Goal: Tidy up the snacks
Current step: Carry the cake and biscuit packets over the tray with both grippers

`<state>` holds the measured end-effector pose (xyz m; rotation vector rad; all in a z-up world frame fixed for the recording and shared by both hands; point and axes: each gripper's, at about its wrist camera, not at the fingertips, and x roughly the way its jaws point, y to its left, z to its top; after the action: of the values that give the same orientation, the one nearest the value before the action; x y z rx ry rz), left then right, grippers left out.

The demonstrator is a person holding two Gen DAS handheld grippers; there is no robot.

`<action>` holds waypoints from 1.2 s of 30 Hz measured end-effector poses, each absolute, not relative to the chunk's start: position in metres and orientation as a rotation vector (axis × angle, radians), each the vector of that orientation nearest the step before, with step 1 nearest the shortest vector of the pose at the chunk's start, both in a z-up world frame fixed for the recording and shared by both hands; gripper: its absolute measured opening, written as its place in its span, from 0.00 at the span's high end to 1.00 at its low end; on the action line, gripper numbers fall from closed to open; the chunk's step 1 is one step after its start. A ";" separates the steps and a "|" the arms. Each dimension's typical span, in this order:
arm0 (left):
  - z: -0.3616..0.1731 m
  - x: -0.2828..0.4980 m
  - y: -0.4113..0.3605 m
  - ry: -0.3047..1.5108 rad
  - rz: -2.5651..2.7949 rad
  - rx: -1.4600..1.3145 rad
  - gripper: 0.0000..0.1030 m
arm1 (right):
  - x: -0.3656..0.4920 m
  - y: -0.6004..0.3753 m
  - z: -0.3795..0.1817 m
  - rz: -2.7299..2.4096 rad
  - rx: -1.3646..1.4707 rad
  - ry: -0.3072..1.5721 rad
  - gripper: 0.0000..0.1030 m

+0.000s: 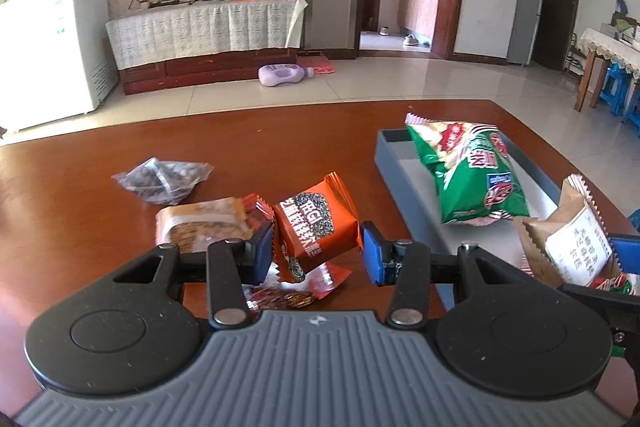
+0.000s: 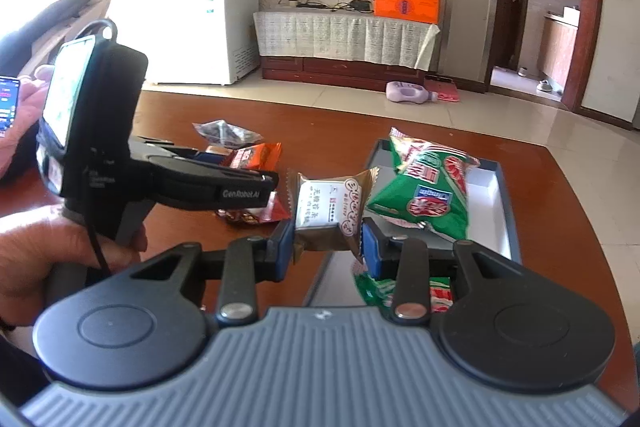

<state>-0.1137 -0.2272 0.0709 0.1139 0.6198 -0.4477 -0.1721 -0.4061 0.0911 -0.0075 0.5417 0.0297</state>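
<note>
Across the brown table [image 1: 100,163] a green bag [image 1: 476,175] already lies in the grey tray [image 1: 390,163], while my left gripper [image 1: 316,251] pinches an orange packet [image 1: 316,227], my right gripper [image 2: 326,247] a beige one [image 2: 328,211], and three wait outside.

There is one gray tray [image 1: 386,163] on one brown table [image 1: 80,195]. I count two green snack bags: one big one [image 1: 474,173] and one more peeking out [image 2: 384,291]. There is one orange pack [image 1: 314,227], one tan pack [image 2: 328,211], one clear dark bag [image 1: 164,179], one cracker pack [image 1: 200,223] and one red wrapper [image 1: 288,295].
</note>
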 end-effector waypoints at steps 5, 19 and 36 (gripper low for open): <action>0.071 -0.114 -0.244 0.605 -0.484 0.137 0.50 | -0.175 -0.420 0.089 -0.003 0.004 0.549 0.62; 0.069 -0.094 -0.286 0.598 -0.555 0.120 0.50 | -0.175 -0.444 0.086 -0.051 0.012 0.561 0.62; 0.058 -0.081 -0.335 0.597 -0.646 0.151 0.50 | -0.178 -0.461 0.083 -0.085 0.009 0.574 0.62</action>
<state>-0.0806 -0.3349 0.0575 0.1510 0.5975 -0.6456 -0.1781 -0.4610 0.0834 0.0092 0.5743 -0.0853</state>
